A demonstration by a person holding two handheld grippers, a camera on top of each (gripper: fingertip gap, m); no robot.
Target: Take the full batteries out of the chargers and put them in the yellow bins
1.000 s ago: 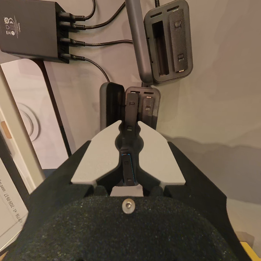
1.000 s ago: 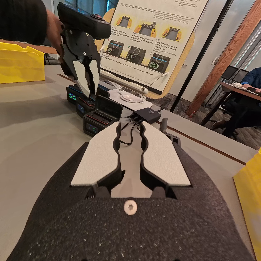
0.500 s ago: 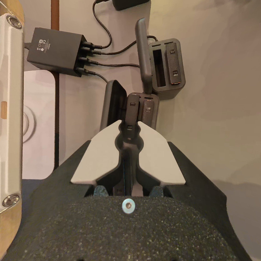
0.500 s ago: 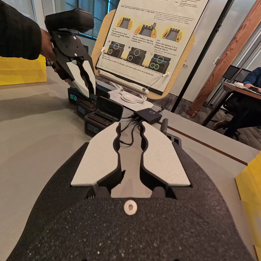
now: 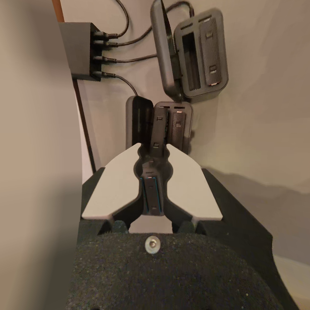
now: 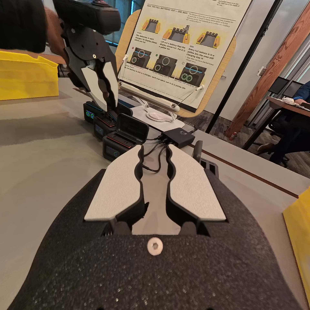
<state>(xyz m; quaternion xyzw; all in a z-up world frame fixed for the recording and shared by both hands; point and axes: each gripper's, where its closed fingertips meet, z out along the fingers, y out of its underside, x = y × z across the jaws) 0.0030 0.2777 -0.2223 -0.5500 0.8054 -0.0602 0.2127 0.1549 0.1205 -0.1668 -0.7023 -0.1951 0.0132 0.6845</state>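
**Black battery pinched at second charger; right tool unloaded**

Yellow bin [image 6: 28,75] stands far left on the grey table [image 6: 42,167], well apart from the charger row. Left gripper [image 5: 153,151] points down over the second charger [image 5: 181,127], its tips pinching a black battery [image 5: 158,130] that sits tilted, partly raised from the left slot; a second battery [image 5: 177,129] lies seated in the right slot. Open lid [image 5: 139,124] stands just left of the tips. Nearest the camera, a blue-edged charger [image 5: 151,196] shows between the fingers. Third charger [image 5: 203,55] holds 1 battery beside 1 vacant slot. Power hub [image 5: 80,52] feeds 4 cables. Right gripper [image 6: 154,149] hovers above the table, fingers spread, holding nothing. Instruction board [image 6: 181,50] stands behind the chargers. Another yellow bin [image 6: 300,226] sits at the right edge.
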